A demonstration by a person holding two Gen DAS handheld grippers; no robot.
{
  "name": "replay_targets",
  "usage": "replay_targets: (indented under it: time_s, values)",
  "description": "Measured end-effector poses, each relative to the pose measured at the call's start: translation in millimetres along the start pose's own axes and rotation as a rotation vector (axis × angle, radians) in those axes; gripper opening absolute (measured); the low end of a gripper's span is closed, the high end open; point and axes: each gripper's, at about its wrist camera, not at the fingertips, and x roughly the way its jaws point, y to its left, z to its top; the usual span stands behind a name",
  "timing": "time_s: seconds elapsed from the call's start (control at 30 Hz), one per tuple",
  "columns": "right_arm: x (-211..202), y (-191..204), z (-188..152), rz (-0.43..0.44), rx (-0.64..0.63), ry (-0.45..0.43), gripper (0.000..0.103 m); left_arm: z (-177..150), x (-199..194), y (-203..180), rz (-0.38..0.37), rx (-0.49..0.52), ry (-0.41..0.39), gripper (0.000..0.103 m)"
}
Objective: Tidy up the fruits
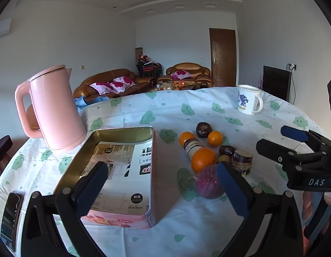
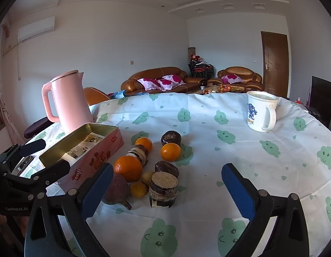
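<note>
Fruits point(image 2: 144, 167) lie heaped on the table point(image 2: 240, 150), just right of the open tin point(image 1: 120, 132). Oranges look firm, round and prone to rolling; grip them across the middle. Left tongs point(image 1: 163, 184) and right tongs point(image 2: 167, 190) both gape, released. Only the right view shows two small yellow fruits point(image 2: 142, 184).

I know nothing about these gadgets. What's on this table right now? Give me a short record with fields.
Table cover: white cloth with green cloud faces
Container: open pink tin, printed paper inside, no fruit in it
Fruit pile: oranges, dark round fruits, sugarcane pieces, beside the tin
Nearest fruit: purple fruit
Left gripper: open, holding nothing
Right gripper: open, holding nothing
Other items: pink kettle, white mug
</note>
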Motion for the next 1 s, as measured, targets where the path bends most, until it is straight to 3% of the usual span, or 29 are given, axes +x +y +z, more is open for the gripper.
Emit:
replay_targets:
  time_s: [0.5,0.87,1.0]
  values:
    - [2.9,-5.3,-2.0,-0.011,0.006,0.008,0.102,-1.3,6.5,-12.0,-0.008,0.017,0.010,0.103]
    - [19.9,-18.0,-8.2,-0.049,0.034,0.072,0.102,-5.4,20.1,-33.5,-0.065,0.045,0.033,0.103]
    - [25.6,-20.2,-9.8,-0.043,0.039,0.094,0.098,-6.8,29.3,-39.4,-0.102,0.050,0.062,0.098]
